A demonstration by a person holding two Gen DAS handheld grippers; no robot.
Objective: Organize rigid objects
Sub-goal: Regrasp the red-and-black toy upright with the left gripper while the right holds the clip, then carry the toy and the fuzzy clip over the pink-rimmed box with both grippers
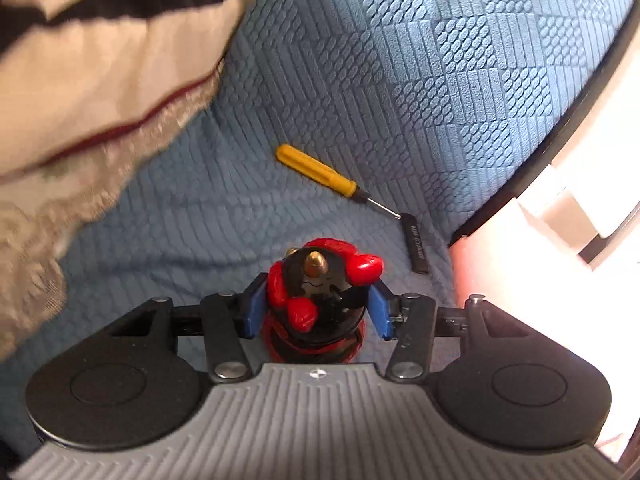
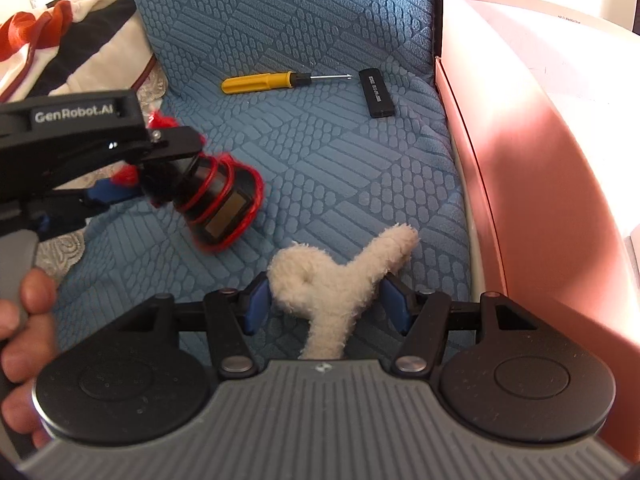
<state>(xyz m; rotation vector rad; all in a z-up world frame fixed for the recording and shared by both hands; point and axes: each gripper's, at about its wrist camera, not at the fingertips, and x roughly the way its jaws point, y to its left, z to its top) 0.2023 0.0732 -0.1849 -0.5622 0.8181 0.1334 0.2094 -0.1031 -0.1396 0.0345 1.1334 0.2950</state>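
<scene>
A red and black figurine (image 1: 320, 280) with a gold tip and red coils stands between the blue pads of my left gripper (image 1: 317, 310), which is shut on it. In the right wrist view that left gripper (image 2: 168, 172) holds the figurine (image 2: 220, 204) tilted, lifted off the blue textured cover (image 2: 320, 168). My right gripper (image 2: 326, 306) is shut on a white fluffy plush piece (image 2: 332, 280). A yellow-handled screwdriver (image 1: 320, 174) (image 2: 264, 82) lies farther back on the cover. Its tip points at a black rectangular stick (image 1: 416, 244) (image 2: 376, 94).
A pink box (image 2: 540, 120) stands along the right edge of the seat, its wall close to the black stick. A striped cream, black and red cushion (image 1: 100, 80) (image 2: 80, 40) lies at the left. A person's hand (image 2: 24, 320) grips the left tool's handle.
</scene>
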